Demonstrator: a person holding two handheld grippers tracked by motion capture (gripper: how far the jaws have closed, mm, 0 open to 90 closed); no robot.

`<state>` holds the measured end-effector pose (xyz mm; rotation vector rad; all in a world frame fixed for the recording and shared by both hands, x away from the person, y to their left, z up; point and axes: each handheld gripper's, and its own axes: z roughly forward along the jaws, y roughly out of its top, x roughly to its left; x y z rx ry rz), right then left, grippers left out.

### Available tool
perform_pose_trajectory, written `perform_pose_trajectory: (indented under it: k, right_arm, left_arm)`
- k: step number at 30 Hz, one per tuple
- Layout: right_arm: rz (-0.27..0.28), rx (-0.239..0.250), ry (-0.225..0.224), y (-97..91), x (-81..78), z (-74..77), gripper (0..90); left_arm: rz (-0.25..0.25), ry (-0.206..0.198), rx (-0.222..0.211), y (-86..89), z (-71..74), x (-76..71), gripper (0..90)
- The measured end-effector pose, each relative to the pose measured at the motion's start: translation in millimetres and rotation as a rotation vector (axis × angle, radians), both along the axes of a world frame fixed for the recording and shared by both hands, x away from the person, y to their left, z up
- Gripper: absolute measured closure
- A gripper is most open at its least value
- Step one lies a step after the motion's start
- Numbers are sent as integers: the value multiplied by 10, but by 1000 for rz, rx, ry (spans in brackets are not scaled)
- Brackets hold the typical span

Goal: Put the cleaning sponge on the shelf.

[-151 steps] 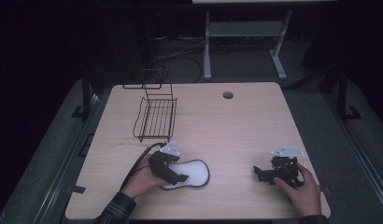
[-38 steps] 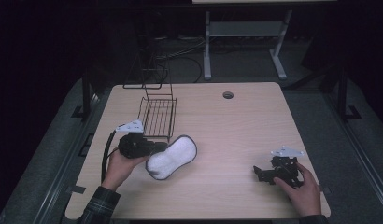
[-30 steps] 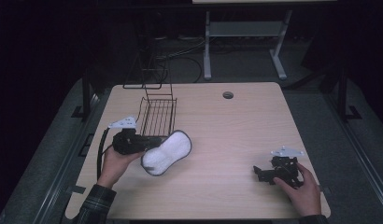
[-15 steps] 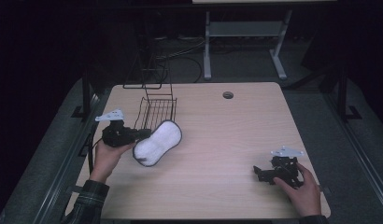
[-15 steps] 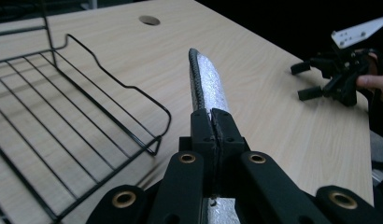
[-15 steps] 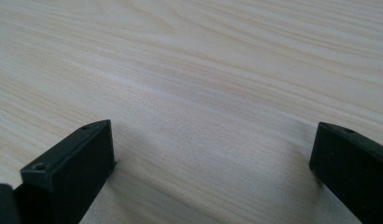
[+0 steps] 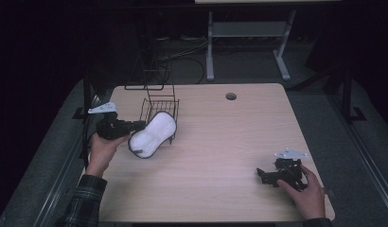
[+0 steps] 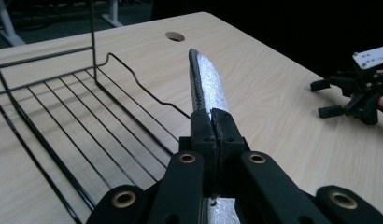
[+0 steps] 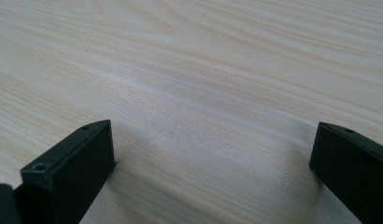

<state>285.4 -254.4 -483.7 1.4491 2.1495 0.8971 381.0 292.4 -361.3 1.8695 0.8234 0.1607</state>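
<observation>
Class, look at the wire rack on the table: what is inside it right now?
The wire rack holds nothing visible; bare table shows through its wires. The white pad, gripped by the left gripper, covers its front edge.

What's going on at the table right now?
A person works with a tool in each hand. The left tool is shut on one end of a white pad with a dark edge, holding it on edge at the front of the black wire rack. The right tool rests open on the wooden table, with nothing between its jaws.
</observation>
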Motion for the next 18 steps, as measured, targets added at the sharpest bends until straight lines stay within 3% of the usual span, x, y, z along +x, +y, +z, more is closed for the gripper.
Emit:
perform_pose_trajectory:
  k: [18]
  right_arm:
    - [0,0,0,0,0,0,0]
  left_arm:
    - [75,0,-26,155,28,333,893]
